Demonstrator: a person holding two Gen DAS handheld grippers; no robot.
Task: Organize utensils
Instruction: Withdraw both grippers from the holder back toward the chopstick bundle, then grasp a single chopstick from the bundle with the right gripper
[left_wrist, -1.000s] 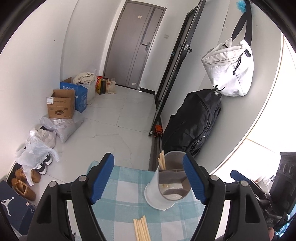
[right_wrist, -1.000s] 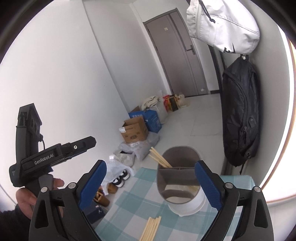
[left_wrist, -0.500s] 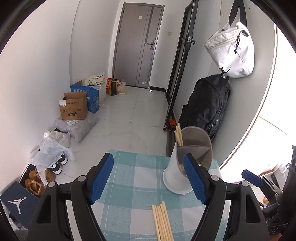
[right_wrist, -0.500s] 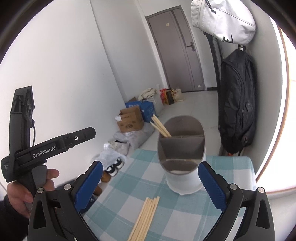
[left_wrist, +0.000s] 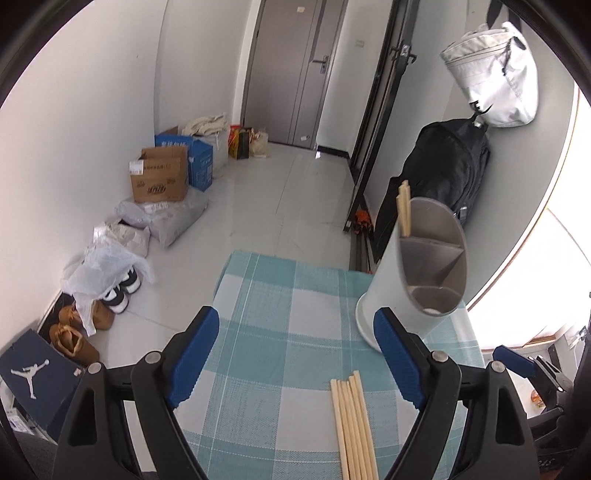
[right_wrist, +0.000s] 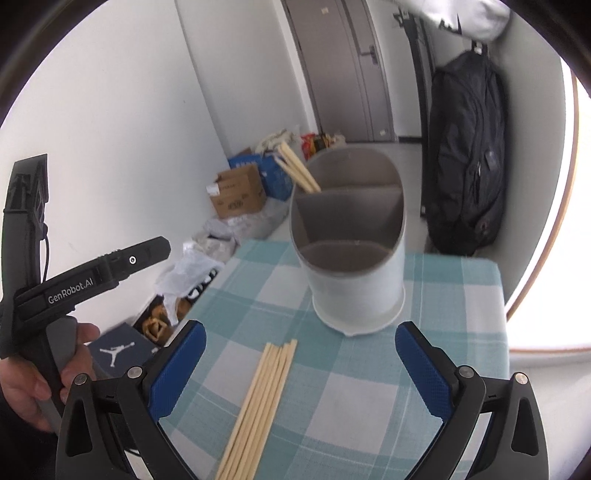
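A white-walled hallway with a pale grey tiled floor (left_wrist: 280, 199) leads to a far grey door (left_wrist: 291, 70). Cardboard boxes (left_wrist: 159, 179), bags and shoes line the left wall. A black backpack (left_wrist: 443, 177) hangs right, beside bright daylight.

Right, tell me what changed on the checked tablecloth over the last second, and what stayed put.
Both grippers came down toward the table: more teal checked cloth and more of the loose bundle of pale wooden chopsticks now show between their fingers. The left gripper is opening, empty; the right gripper is open, empty. Nothing was gripped. The grey divided utensil holder and its chopsticks stayed.
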